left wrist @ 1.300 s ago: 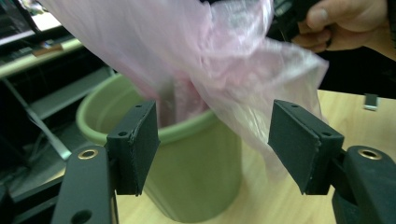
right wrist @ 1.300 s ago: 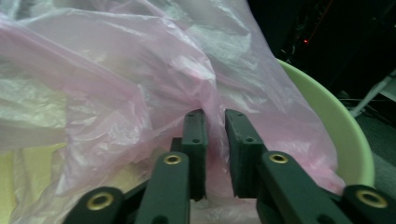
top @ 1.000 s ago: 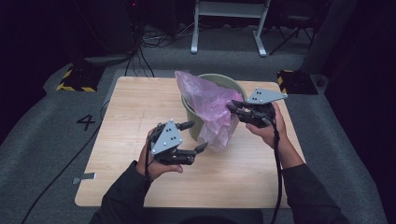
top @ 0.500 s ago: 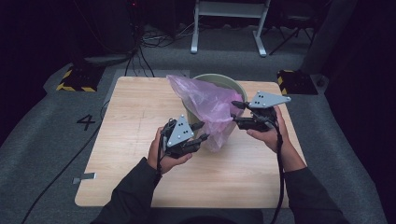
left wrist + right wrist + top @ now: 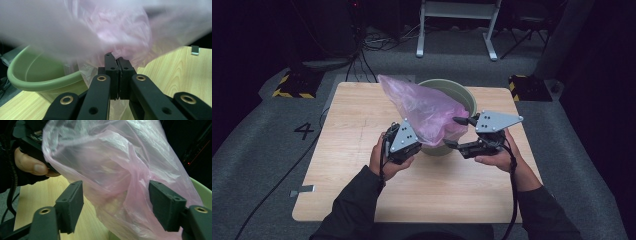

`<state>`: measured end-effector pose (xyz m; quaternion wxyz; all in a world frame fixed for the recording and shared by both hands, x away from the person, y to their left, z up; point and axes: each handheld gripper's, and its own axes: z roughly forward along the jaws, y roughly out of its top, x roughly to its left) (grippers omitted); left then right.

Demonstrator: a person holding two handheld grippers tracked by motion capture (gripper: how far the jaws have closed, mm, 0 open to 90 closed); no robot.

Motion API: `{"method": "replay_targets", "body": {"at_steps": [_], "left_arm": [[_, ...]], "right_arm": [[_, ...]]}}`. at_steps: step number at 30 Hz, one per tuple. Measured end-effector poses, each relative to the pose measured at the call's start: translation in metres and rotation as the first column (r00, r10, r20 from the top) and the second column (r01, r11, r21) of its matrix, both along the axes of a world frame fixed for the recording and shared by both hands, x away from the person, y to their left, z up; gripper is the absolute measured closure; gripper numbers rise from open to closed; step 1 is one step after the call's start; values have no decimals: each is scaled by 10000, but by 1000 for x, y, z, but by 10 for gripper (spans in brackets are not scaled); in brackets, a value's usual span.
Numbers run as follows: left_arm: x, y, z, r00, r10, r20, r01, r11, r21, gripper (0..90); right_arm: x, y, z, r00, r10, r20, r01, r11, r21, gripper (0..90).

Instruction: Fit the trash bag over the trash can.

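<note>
Your pink bag (image 5: 112,27) blurs across the top of the left gripper view, hiding the green bucket's (image 5: 37,80) far rim.

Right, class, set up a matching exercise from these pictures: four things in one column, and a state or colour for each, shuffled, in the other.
1. pink plastic bag
2. green bucket
3. left gripper
4. right gripper

a. jaws apart, bag between them
b. stands on the wooden table
c. shut on the bag's film
d. drapes over the bucket's rim

Pairs: 1-d, 2-b, 3-c, 4-a
</note>
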<state>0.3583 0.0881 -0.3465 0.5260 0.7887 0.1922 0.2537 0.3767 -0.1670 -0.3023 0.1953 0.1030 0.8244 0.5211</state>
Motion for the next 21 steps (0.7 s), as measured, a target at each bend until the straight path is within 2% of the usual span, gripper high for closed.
{"method": "replay_targets", "body": {"at_steps": [2, 4, 6, 8, 9, 12, 15, 17, 19, 21], "left_arm": [[-1, 1, 1, 9999, -109, 74, 108, 9999, 133, 898], [-3, 3, 1, 9998, -95, 147, 92, 9998, 169, 899], [-5, 7, 1, 9998, -104, 144, 102, 9998, 167, 899], [-6, 11, 1, 9999, -9, 169, 7, 9999, 103, 899], [-6, 11, 1, 9999, -9, 169, 7, 9999, 103, 899], [-7, 15, 1, 9999, 86, 121, -86, 10000, 47, 899], [-7, 13, 2, 9998, 88, 156, -90, 9999, 89, 899], [-6, 12, 2, 9999, 78, 151, -79, 9999, 67, 899], [-7, 8, 2, 9998, -51, 196, 47, 9998, 190, 899], [-7, 7, 2, 9998, -78, 210, 73, 9997, 222, 899]], "right_arm": [[-7, 7, 1, 9990, -292, 339, 300, 9993, -235, 293], [-9, 8, 2, 9931, -923, 720, 957, 9943, -460, 314], [-7, 4, 3, 9832, -1629, 820, 1668, 9850, -441, 315], [-4, -1, 2, 9667, -2369, 972, 2426, 9687, -522, 317], [-3, -3, 2, 9614, -2574, 972, 2626, 9638, -455, 311], [-8, -9, 4, 9671, -2362, 946, 2380, 9712, -79, 305], [-23, -6, 6, 9840, -1345, 1170, 1346, 9909, 71, 337], [-30, 0, 5, 9923, -599, 1086, 601, 9982, 12, 367], [-34, 9, 3, 9939, -267, 1070, 291, 9994, -203, 368], [-33, 17, 2, 9931, -279, 1139, 322, 9988, -362, 395]]}}
